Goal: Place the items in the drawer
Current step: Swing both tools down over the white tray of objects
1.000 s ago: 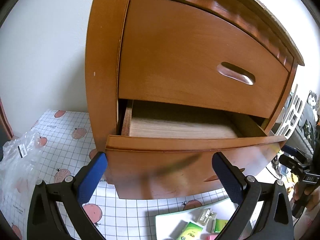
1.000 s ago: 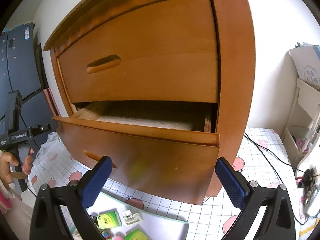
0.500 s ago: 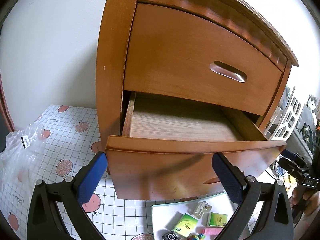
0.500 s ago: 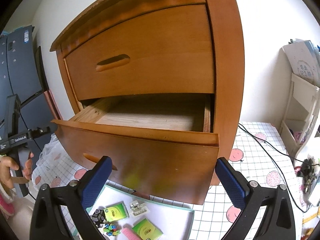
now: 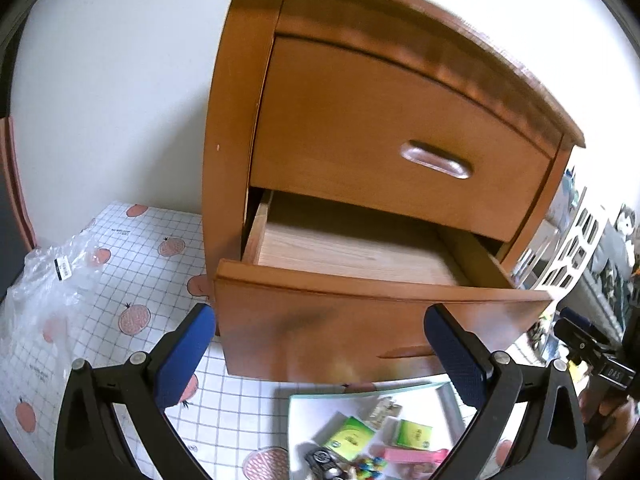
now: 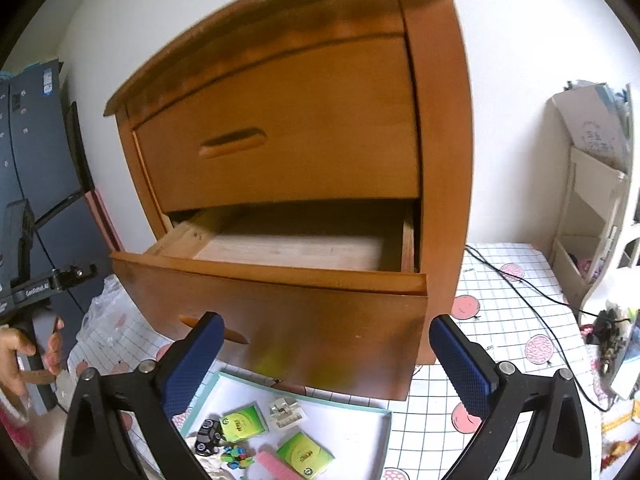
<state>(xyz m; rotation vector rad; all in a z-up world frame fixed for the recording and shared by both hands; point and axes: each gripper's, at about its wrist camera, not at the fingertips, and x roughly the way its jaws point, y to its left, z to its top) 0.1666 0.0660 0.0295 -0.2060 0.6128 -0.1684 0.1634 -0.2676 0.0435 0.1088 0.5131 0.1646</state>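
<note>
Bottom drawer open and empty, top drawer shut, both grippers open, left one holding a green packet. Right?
Not quite. The left gripper holds nothing: its jaws are apart and bare in the left wrist view. The green packets lie in the tray below the bottom drawer. The rest stands: bottom drawer open and empty, top drawer shut, right gripper open.

One wooden cabinet (image 6: 436, 128) with two drawers: the upper drawer (image 6: 288, 132) closed, the lower drawer (image 6: 280, 316) pulled out. One shallow white tray (image 6: 352, 428) on the tablecloth holds two green packets (image 6: 243, 423) (image 6: 305, 455), one white clip-like piece (image 6: 285, 411), one small black object (image 6: 208, 437), one pink bar (image 6: 276, 468) and one cluster of small coloured bits (image 6: 236, 455), too blurred to count. One crumpled clear plastic bag (image 5: 52, 280) lies left of the cabinet. Two grippers show, the left gripper (image 5: 320, 356) and right gripper (image 6: 324, 364), each with two blue-padded fingers spread wide
</note>
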